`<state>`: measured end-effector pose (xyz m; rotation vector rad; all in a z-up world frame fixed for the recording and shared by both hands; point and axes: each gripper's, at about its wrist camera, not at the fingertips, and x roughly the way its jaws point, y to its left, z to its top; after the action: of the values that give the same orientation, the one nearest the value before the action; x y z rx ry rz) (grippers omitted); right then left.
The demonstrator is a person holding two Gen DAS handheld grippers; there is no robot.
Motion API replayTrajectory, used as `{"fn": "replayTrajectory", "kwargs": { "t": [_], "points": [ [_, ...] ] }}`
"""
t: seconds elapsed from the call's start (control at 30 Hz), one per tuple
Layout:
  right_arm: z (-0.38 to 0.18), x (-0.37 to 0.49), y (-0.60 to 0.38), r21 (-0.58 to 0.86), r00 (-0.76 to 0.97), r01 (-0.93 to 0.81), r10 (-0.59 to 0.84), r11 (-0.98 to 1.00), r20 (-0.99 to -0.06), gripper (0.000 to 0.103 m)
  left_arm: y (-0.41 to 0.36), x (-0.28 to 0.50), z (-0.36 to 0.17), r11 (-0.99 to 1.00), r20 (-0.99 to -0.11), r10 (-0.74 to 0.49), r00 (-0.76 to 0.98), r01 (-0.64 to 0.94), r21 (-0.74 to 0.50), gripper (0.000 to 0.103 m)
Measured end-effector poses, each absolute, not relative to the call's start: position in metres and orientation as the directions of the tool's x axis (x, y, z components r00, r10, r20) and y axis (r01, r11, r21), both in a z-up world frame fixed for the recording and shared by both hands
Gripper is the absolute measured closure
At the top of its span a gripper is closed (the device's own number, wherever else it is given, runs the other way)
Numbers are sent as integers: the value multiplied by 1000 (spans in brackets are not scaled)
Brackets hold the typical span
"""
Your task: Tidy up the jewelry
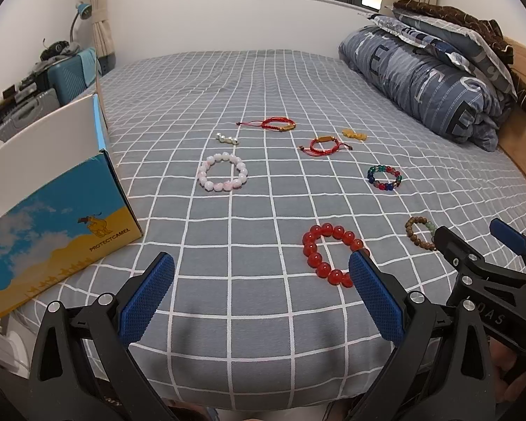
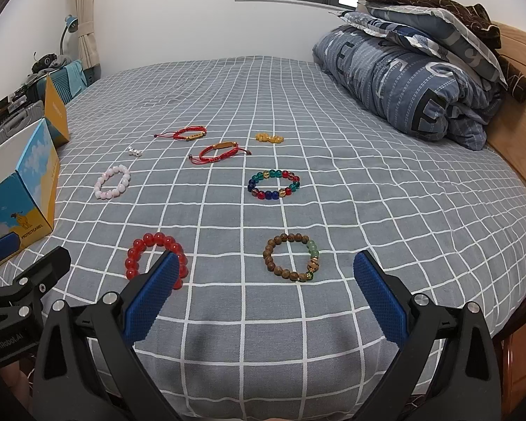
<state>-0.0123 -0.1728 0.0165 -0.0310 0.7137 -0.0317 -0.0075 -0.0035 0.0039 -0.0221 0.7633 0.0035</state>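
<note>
A bed [image 1: 263, 80] covered in a grey grid-patterned sheet held scattered jewelry, none of it gathered yet. Both hand-held grippers hovered at the near edge, empty, jaws spread wide. The left hand-held gripper [image 1: 261, 277] had a red bead bracelet [image 1: 331, 254] just beyond its right finger. The right hand-held gripper [image 2: 264, 277] faced a brown wooden bead bracelet [image 2: 291, 256], which lay between and just past its fingertips.

This looked like the very start: choosing a first piece. The next move likely called for lowering one gripper over a bracelet's beaded rim and pinching it off the soft sheet.

Farther back lay a pink bead bracelet [image 1: 222, 172], a multicoloured glass bead bracelet [image 2: 274, 184], two red cord bracelets [image 2: 187, 134] [image 2: 219, 152], a small white charm [image 1: 227, 138] and a yellow charm [image 2: 269, 137]. An open blue-and-yellow cardboard box [image 1: 56, 224] stood at the left, probably the destination. Folded bedding [image 2: 403, 70] sat at the far right, well clear. Nothing blocked the way.
</note>
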Motion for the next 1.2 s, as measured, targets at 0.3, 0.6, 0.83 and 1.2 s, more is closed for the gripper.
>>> {"fn": "replayTrajectory", "kwargs": {
  "t": [0.3,0.6,0.83,1.2],
  "points": [
    [16,-12,-172,-41,755,20,-42,999,-655,7,-3,-7,3,1000,-692,0,722,-13,-13,6],
    [23,-13,-177,-38,766,22,-42,999,-642,7,-5,-7,5,1000,-687,-2,726,-7,-10,6],
    [48,-1,-182,-33,772,22,-38,999,-635,7,-1,5,26,1000,-685,23,729,-27,6,6],
    [83,76,-174,-120,758,-11,-70,993,-648,7,17,111,65,997,-725,36,688,-70,-17,6]
  ]
}}
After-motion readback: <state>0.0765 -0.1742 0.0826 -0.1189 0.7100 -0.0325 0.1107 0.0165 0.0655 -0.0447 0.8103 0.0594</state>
